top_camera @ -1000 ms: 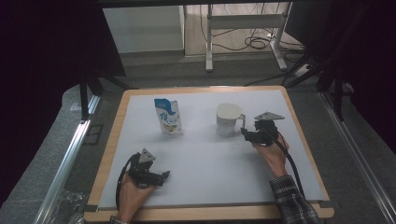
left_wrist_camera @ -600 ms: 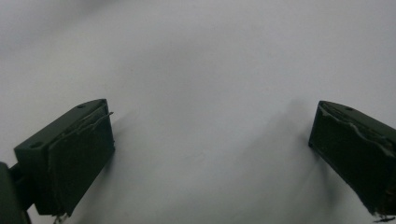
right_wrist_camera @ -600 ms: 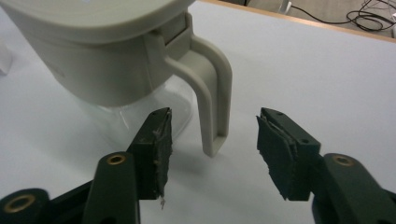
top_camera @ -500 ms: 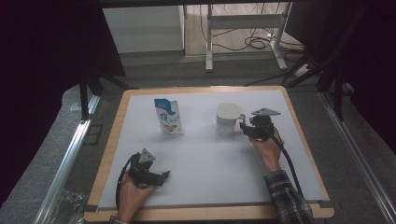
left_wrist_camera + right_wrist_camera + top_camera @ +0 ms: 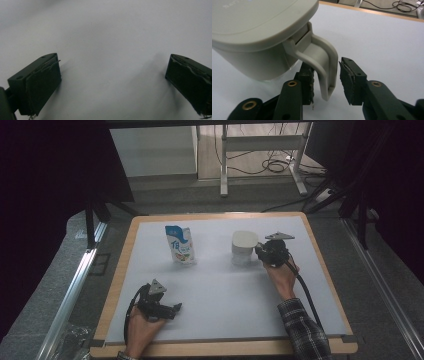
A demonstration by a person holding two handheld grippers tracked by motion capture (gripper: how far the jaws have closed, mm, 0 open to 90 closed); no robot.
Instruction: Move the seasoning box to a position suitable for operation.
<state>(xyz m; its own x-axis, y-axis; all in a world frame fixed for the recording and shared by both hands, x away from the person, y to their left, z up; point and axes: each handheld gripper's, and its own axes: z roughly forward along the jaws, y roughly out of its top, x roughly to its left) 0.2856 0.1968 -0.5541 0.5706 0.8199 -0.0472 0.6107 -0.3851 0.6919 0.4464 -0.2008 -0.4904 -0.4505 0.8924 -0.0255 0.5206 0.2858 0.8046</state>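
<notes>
A white lidded jug [image 5: 244,245] stands at the back right of the white mat [image 5: 225,290]. Its curved handle [image 5: 325,62] points toward my right gripper [image 5: 265,251]. That gripper [image 5: 327,71] straddles the handle: one pad lies against its left side, the other pad [image 5: 347,80] stands a narrow gap off its right side. A blue and white pouch [image 5: 181,245] stands upright at the back left. Near the front left, my left gripper [image 5: 172,310] rests low over the mat. It [image 5: 112,75] is open wide with bare mat between its jaws.
The mat sits in a wooden frame [image 5: 120,270]. Metal rails [image 5: 75,290] run along both sides of the table. Beyond the far edge are desk legs and cables [image 5: 270,165] on the floor.
My right gripper has moved left toward the jug, and its jaws now stand on either side of the handle. The left gripper has stayed put.
</notes>
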